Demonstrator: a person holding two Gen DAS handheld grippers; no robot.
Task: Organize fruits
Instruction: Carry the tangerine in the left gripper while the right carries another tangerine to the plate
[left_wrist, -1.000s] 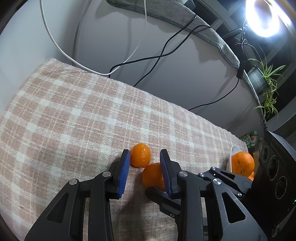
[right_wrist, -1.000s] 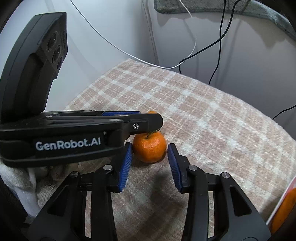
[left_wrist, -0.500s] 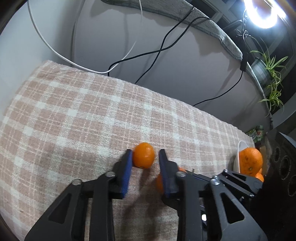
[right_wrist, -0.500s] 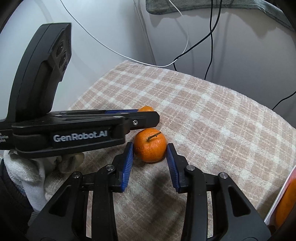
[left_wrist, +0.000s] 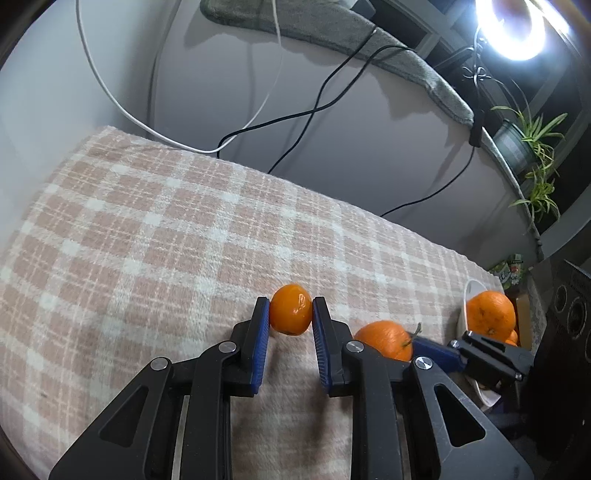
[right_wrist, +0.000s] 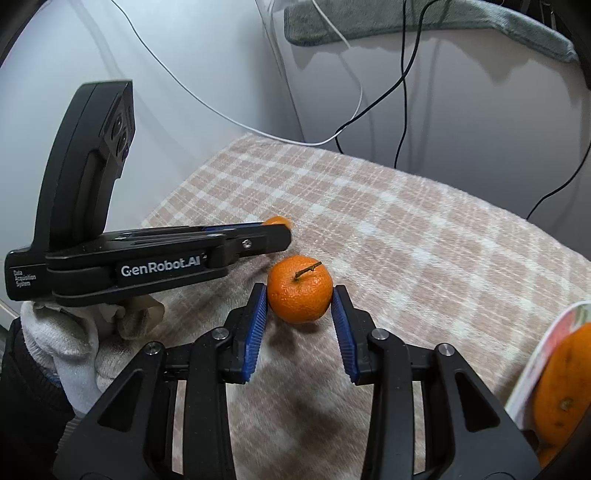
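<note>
My left gripper (left_wrist: 290, 314) is shut on a small smooth mandarin (left_wrist: 291, 314), pads touching both its sides, on the pink checked blanket (left_wrist: 166, 236). My right gripper (right_wrist: 299, 295) is closed around a bigger stemmed mandarin (right_wrist: 299, 290); the left pad touches it, the right pad is at its edge. That fruit also shows in the left wrist view (left_wrist: 384, 339). A white bowl (left_wrist: 466, 295) with several oranges (left_wrist: 489, 314) sits at the right; its rim shows in the right wrist view (right_wrist: 543, 350).
Black and white cables (left_wrist: 295, 118) hang down the grey wall behind the blanket. A potted plant (left_wrist: 528, 144) and a bright ring lamp (left_wrist: 517, 29) are at the far right. A gloved hand (right_wrist: 66, 339) holds the left gripper.
The left gripper moved forward and closed on the small mandarin. The right gripper advanced and narrowed around the stemmed mandarin.
</note>
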